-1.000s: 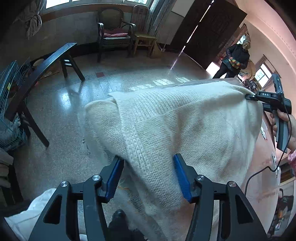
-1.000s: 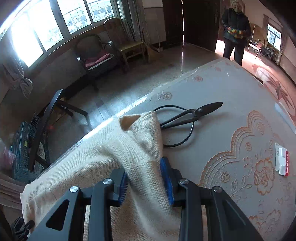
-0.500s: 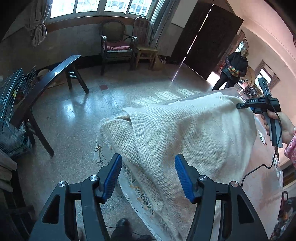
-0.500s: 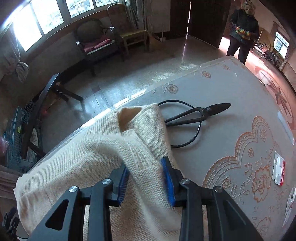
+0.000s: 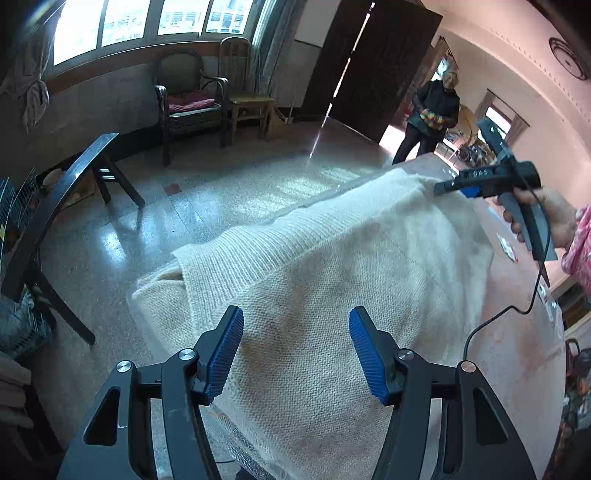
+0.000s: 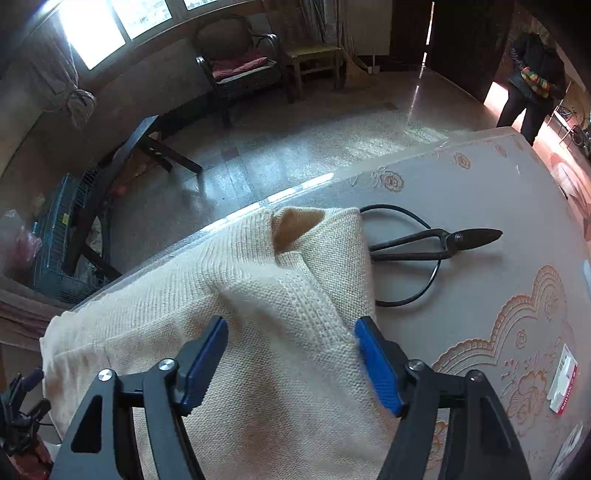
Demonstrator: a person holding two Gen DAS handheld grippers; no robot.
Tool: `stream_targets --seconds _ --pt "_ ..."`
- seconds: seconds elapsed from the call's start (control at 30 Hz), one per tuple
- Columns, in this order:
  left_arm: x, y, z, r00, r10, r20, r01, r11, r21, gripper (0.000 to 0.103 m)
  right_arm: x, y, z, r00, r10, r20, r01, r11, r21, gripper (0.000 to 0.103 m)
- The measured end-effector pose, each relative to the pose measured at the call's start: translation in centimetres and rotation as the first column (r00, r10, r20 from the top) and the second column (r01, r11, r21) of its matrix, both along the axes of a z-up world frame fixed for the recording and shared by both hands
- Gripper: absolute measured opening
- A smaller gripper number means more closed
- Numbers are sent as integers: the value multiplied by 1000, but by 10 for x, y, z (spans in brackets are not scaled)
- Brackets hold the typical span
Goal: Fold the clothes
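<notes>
Both claws, left (image 5: 295, 350) and right (image 6: 291, 360), gape over the cream sweater (image 6: 236, 332); pinch 1 edge squarely before folding.

- Your left wrist camera is looking forward along the left tool (image 5: 295, 350), sitting close above the cream sweater (image 5: 332, 266) at the surface's near end and facing down its length toward the dark door (image 5: 365, 59).
- It is also catching your right tool (image 5: 448, 186) at the sweater's far end, seen from the side.
- Your right wrist camera is looking along the right tool (image 6: 291, 358), close over the sweater (image 6: 236, 302) and angled down onto the surface (image 6: 498, 192), facing the windows (image 6: 92, 33).
- Both views are sharing the sweater, the armchair (image 5: 188, 103) (image 6: 240, 62), the standing person (image 5: 432, 114) (image 6: 532, 70) and the floor.
</notes>
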State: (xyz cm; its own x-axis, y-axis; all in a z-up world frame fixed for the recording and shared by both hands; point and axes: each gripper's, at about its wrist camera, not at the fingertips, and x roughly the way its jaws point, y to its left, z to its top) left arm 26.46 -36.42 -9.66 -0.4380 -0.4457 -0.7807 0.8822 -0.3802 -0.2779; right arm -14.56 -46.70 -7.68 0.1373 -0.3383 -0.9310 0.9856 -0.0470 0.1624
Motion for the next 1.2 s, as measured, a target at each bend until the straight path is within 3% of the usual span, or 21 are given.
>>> stream_targets --seconds 0.03,0.1,0.23,0.3,0.33,0.37,0.43,0.53,0.63,0.7,0.77,0.83,0.87,0.93,1.1,1.2 --pt "-4 -1 -6 1000 -8 16 8 1000 13 61 -3 1 1 1000 5 24 -5 1000 -1 84" --pt "-7 0 -16 999 -2 44 0 1000 31 61 -14 3 10 999 -39 -22 38 999 -36 84" --pt "-5 3 -21 998 12 56 -13 1000 21 61 -51 8 26 958 -259 -123 242 961 -135 83" --pt "-4 5 -20 999 15 43 -16 1000 19 61 -53 5 23 951 -244 -190 224 967 -120 67" --pt "-3 6 -18 1000 19 25 -20 1000 20 61 -52 5 22 955 -235 -183 216 970 -116 67" --pt "-1 7 -16 1000 21 -1 -21 1000 20 61 -50 5 21 959 -226 -174 208 972 -112 55" --pt "0 8 -11 999 21 -38 -20 1000 16 61 -43 8 21 973 -195 -119 182 977 -115 46" --pt "-2 5 -3 998 29 -60 -29 1000 8 61 -7 14 21 997 -68 -46 62 990 -123 45" --pt "-12 -3 1 999 38 -31 -39 999 -12 61 40 11 11 986 74 -151 -89 992 -95 46" --pt "-22 -7 1 998 52 34 -51 998 -30 61 59 3 2 979 141 -144 -154 985 -77 46" --pt "-30 -12 -4 993 76 94 -74 997 -21 61 70 -6 -11 978 162 -129 -168 985 -41 46" --pt "-37 -16 -9 985 97 140 -98 995 -2 61 77 -15 -27 967 152 -203 -153 988 9 48" --pt "-39 -17 -11 983 104 150 -107 994 13 61 78 -16 -28 967 136 -215 -139 990 2 54" --pt "-42 -17 -15 980 108 169 -115 993 29 62 79 -19 -27 967 103 -232 -110 994 -15 53" --pt "-35 -14 -10 978 146 151 -155 987 46 62 75 13 33 984 4 -177 -39 980 -197 53" --pt "-30 -10 -3 975 178 131 -190 978 84 62 90 56 64 991 12 -137 -46 968 -247 53"
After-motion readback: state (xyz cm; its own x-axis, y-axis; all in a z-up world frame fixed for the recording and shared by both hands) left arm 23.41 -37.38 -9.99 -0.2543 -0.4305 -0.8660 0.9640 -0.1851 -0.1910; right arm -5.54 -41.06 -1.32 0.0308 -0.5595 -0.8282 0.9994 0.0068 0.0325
